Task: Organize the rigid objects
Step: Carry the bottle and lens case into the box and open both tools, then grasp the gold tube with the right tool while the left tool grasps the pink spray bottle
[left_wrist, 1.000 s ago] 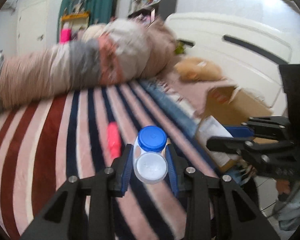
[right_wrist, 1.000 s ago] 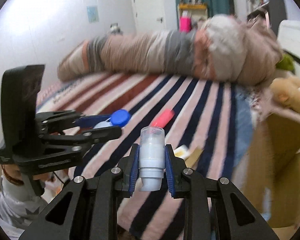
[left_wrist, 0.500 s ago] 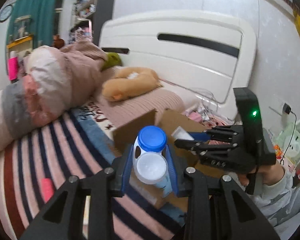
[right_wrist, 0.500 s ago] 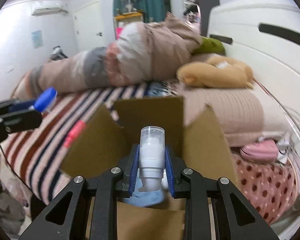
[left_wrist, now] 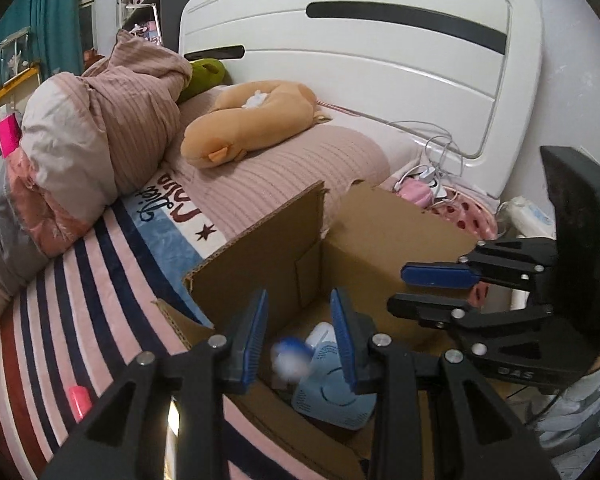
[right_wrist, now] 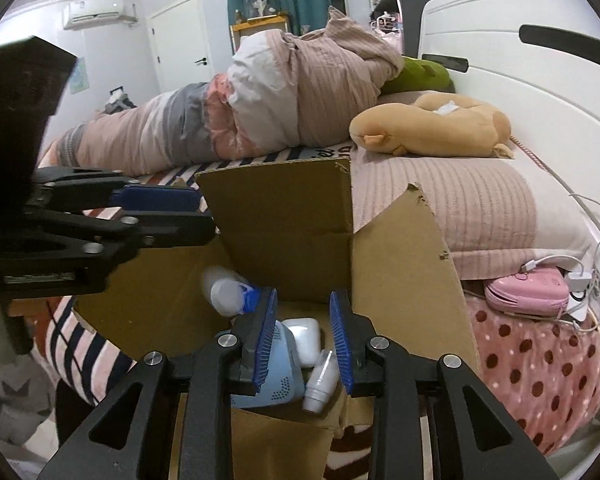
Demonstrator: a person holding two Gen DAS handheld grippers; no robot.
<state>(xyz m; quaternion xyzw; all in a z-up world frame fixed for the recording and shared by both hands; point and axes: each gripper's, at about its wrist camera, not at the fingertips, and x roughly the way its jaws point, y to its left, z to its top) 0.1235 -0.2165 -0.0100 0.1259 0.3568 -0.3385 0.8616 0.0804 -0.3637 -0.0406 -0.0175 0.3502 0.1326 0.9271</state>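
An open cardboard box (left_wrist: 364,236) (right_wrist: 284,216) stands on the bed. My left gripper (left_wrist: 300,340) is open above it; the white bottle with the blue cap (left_wrist: 292,360) is blurred in mid-fall below the jaws and also shows in the right wrist view (right_wrist: 228,292). My right gripper (right_wrist: 303,340) is open above the box; the small clear-capped white bottle (right_wrist: 320,380) lies inside, beside a white earbud case (right_wrist: 304,338) and a light blue device (right_wrist: 276,376) (left_wrist: 332,396). Each gripper shows in the other's view, the right one (left_wrist: 440,288) and the left one (right_wrist: 164,216).
A striped blanket (left_wrist: 80,300) covers the bed, with a pink tube (left_wrist: 80,398) on it. A rolled duvet (right_wrist: 260,92), a tan plush toy (right_wrist: 428,124), a pink pouch with cables (right_wrist: 528,288) and the white headboard (left_wrist: 380,52) surround the box.
Both grippers have opened over the box. The blue-capped bottle has dropped from the left gripper and the clear-capped bottle from the right gripper into the box.
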